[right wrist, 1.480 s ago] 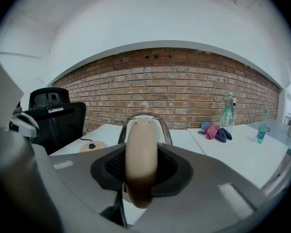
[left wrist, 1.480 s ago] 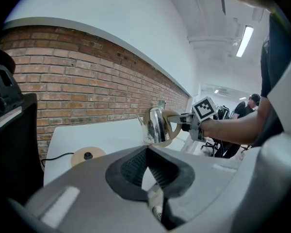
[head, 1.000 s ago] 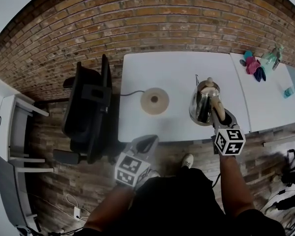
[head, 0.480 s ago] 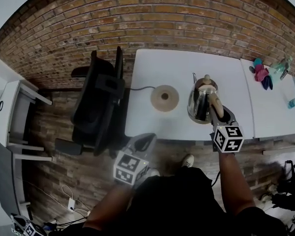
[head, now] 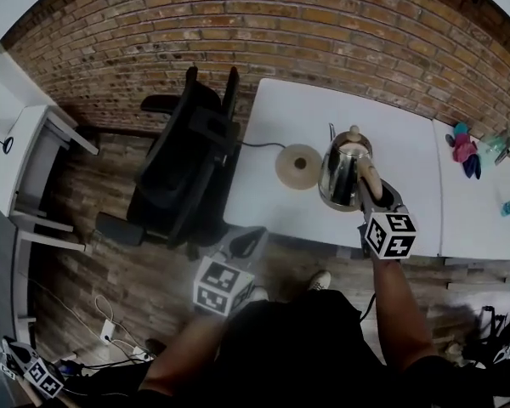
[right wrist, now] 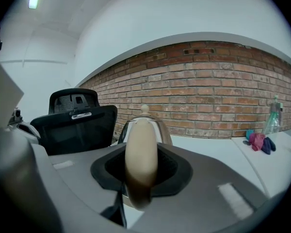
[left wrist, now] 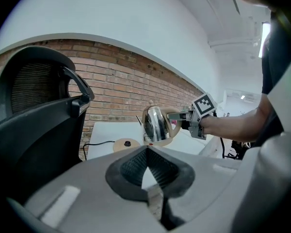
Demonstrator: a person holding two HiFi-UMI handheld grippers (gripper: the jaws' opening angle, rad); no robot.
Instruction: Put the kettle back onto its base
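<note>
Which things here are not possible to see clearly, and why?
1. Kettle lifted or resting: the head view looks from above; in the left gripper view the left tongs' body covers the spot beneath it.
2. Base: in the right gripper view, hidden behind kettle and right tongs.
3. Coloured items far right: head view, too small.

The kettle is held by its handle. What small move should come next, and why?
Probably carry the kettle a little to the person's left, until it is over the round base. The right hand-held gripper is shut on the kettle's handle, and the head view shows the kettle beside the base, not yet centred over it. Lowering would come after.
</note>
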